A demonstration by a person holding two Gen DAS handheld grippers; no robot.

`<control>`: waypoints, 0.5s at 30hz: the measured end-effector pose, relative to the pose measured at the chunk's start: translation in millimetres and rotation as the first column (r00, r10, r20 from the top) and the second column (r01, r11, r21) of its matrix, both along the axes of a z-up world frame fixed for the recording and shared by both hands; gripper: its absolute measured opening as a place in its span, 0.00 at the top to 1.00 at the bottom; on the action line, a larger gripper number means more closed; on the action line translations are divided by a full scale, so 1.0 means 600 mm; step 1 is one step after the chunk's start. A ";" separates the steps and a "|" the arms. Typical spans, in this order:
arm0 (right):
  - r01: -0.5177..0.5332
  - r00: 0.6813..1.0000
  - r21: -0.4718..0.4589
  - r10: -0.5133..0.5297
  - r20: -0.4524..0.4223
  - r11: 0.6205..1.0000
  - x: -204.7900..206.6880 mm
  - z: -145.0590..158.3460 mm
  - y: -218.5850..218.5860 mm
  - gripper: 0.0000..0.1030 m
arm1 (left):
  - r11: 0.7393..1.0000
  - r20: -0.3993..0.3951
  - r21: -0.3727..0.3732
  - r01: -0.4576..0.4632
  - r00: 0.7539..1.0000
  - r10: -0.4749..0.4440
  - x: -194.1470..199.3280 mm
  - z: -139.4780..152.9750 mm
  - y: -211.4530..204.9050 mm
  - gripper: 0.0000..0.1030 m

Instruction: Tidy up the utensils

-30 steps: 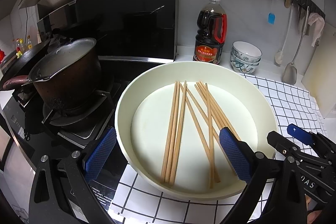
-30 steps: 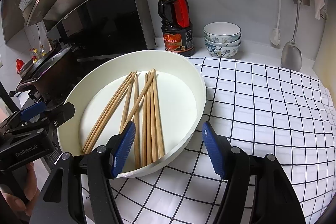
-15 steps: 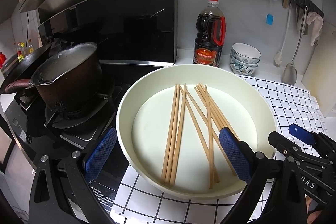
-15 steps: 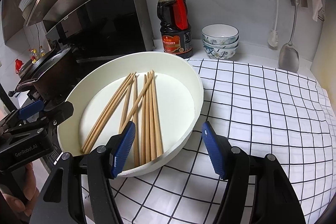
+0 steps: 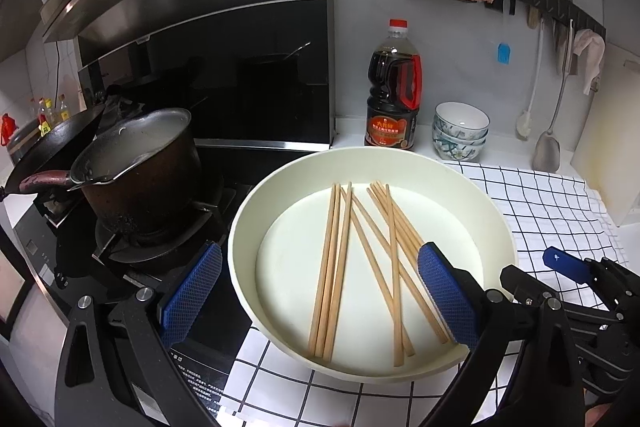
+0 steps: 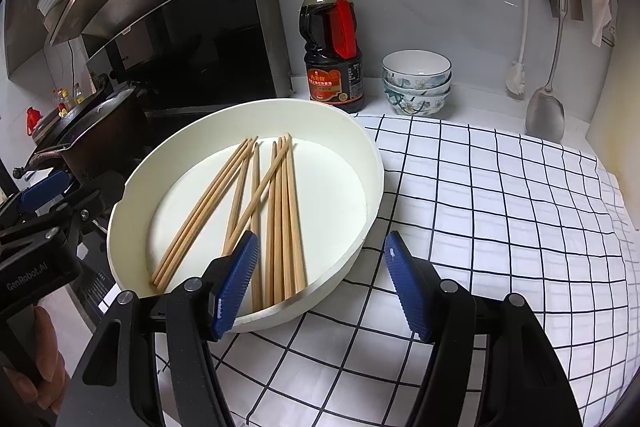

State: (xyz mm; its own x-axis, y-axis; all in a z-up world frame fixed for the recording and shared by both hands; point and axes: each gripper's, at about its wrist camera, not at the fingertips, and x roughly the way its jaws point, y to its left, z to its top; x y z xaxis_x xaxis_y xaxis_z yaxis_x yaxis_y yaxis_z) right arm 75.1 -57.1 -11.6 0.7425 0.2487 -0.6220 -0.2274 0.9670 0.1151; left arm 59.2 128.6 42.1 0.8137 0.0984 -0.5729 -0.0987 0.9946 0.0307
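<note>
- Chopsticks (image 5: 362, 263) loose and crossed inside white basin (image 5: 496, 211) on bench.
- Left tool (image 5: 320, 297), right tool (image 6: 320, 287): both wide, empty, near basin's front rim.
- Step unclear: gathering or finished drop-off.

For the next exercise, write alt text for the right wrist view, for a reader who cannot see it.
Wooden chopsticks lie loose in a round white basin on a checked cloth. The open right gripper hovers over the basin's near rim.

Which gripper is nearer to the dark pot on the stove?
Left. The left gripper hangs at the white basin's stove-side edge, beside the pot; the right gripper is at the tablecloth side.
</note>
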 end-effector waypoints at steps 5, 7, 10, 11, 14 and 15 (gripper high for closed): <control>-0.002 1.000 -0.003 0.002 0.004 1.000 -0.005 0.001 0.003 0.39 | 1.000 -0.002 -0.006 -0.010 1.000 0.010 0.000 0.001 0.002 0.06; -0.003 1.000 -0.004 0.003 0.004 1.000 -0.006 0.001 0.003 0.39 | 1.000 0.000 -0.007 -0.014 1.000 0.014 -0.001 0.001 0.003 0.06; -0.003 1.000 -0.007 0.003 0.005 1.000 -0.008 0.002 0.005 0.39 | 1.000 -0.001 -0.013 -0.010 1.000 0.010 -0.001 0.001 0.005 0.06; -0.003 1.000 -0.005 0.003 0.004 1.000 -0.008 0.002 0.004 0.39 | 1.000 -0.003 -0.016 -0.006 1.000 0.006 0.000 0.001 0.005 0.06; -0.003 1.000 -0.005 0.003 0.004 1.000 -0.008 0.002 0.005 0.39 | 1.000 -0.007 -0.026 0.010 1.000 -0.010 0.000 -0.001 0.005 0.06; -0.004 1.000 -0.005 0.004 0.004 1.000 -0.008 0.002 0.005 0.39 | 0.999 -0.009 -0.032 0.017 1.000 -0.017 0.000 -0.002 0.005 0.06</control>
State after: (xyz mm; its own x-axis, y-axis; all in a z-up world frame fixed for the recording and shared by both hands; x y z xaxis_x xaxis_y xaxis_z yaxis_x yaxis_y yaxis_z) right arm 70.2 -53.9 -10.4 0.7441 0.2488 -0.6200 -0.2320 0.9666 0.1094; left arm 59.0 131.8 41.0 0.8097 0.0663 -0.5831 -0.0818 0.9967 -0.0003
